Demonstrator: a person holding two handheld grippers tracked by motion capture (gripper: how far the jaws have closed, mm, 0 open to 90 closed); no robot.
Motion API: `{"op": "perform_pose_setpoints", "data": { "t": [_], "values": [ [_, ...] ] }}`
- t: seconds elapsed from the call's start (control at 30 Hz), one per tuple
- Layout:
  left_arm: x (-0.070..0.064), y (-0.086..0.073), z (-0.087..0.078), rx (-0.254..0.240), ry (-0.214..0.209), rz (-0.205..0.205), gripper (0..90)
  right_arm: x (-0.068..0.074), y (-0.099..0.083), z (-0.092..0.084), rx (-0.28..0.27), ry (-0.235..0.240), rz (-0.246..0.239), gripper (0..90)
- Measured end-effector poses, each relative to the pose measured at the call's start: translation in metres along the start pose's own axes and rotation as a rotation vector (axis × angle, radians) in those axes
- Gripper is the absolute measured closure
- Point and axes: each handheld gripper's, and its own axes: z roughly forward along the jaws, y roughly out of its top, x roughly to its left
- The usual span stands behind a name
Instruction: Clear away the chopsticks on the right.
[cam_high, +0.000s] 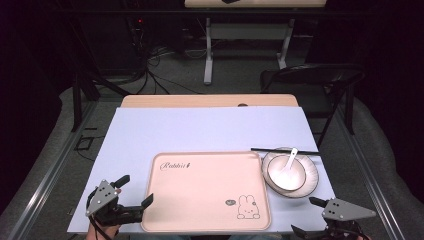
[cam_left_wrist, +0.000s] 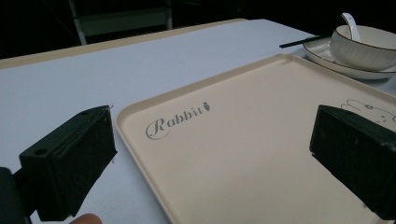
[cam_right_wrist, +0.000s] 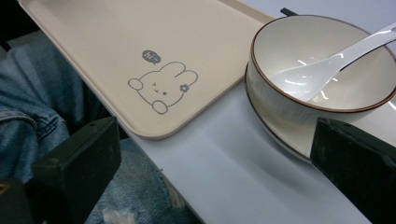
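A beige tray (cam_high: 200, 190) with "Rabbit" lettering and a bunny drawing lies at the front middle of the table. The tray (cam_left_wrist: 243, 140) has nothing on it. Right of it, a white bowl (cam_high: 286, 173) sits on a plate (cam_high: 309, 175), with a white spoon (cam_high: 289, 159) inside. Black chopsticks (cam_high: 285, 150) rest across the plate's far rim. My left gripper (cam_high: 136, 191) is open at the tray's front left corner, its jaws straddling the tray edge. My right gripper (cam_high: 306, 216) is open at the table's front right corner, just short of the bowl (cam_right_wrist: 322, 74) and the spoon (cam_right_wrist: 327, 65).
A pale blue mat (cam_high: 200, 130) covers the wooden table (cam_high: 210, 100). A black folding chair (cam_high: 312, 80) stands beyond the far right corner. Cables and another table's legs (cam_high: 207, 50) lie on the floor behind. Denim-clad legs (cam_right_wrist: 32, 102) are under the front edge.
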Motion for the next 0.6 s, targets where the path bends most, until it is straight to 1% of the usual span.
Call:
{"op": "perform_pose_setpoints", "data": {
  "t": [0.07,0.1,0.13,0.2,0.27,0.3,0.33,0.37,0.4,0.43,0.47,0.5,0.53,0.57,0.6],
  "values": [
    [-0.001,0.0,0.0,0.0,0.002,0.003,0.1,-0.001,0.003,0.002,0.014,-0.013,-0.013,1.6],
    [-0.001,0.0,0.001,-0.002,-0.002,0.001,0.1,-0.003,0.004,0.004,0.026,-0.013,-0.014,1.6],
    [-0.001,0.0,0.0,-0.001,-0.002,0.003,0.1,-0.004,0.005,0.005,0.028,-0.007,-0.012,1.7],
    [0.0,0.0,0.0,0.003,-0.006,0.004,0.1,-0.008,0.008,0.006,0.035,-0.013,-0.011,2.0],
    [0.0,0.0,0.0,0.005,-0.003,0.005,0.1,-0.018,0.013,0.009,0.059,0.002,-0.008,1.9],
    [0.001,0.0,0.0,0.004,-0.004,0.005,0.1,-0.022,0.015,0.009,0.062,0.014,-0.009,4.8],
    [0.001,0.0,0.0,0.004,-0.004,0.005,0.1,-0.022,0.015,0.009,0.062,0.014,-0.009,4.8],
    [0.001,0.0,0.0,0.005,-0.004,0.005,0.1,-0.027,0.019,0.01,0.08,0.027,-0.001,3.5],
    [0.001,0.0,0.0,0.008,-0.006,0.004,0.1,-0.027,0.019,0.01,0.08,0.027,-0.001,3.5],
    [0.001,0.0,0.001,0.007,-0.007,0.001,0.1,-0.033,0.023,0.011,0.093,0.034,-0.01,3.0],
    [0.001,0.0,0.0,0.008,-0.007,0.004,0.1,-0.033,0.023,0.011,0.093,0.034,-0.01,3.0],
    [0.001,0.0,0.0,0.008,-0.004,0.003,0.1,-0.039,0.029,0.012,0.104,0.024,-0.037,2.8],
    [0.001,0.0,0.0,0.008,-0.004,0.003,0.1,-0.042,0.03,0.012,0.115,-0.002,-0.057,2.7],
    [0.001,0.0,0.0,0.007,-0.002,0.002,0.1,-0.045,0.031,0.011,0.124,-0.01,-0.067,2.2],
    [0.001,0.0,0.0,0.007,-0.002,0.002,0.1,-0.045,0.031,0.011,0.124,-0.01,-0.067,2.2]
  ]
}}
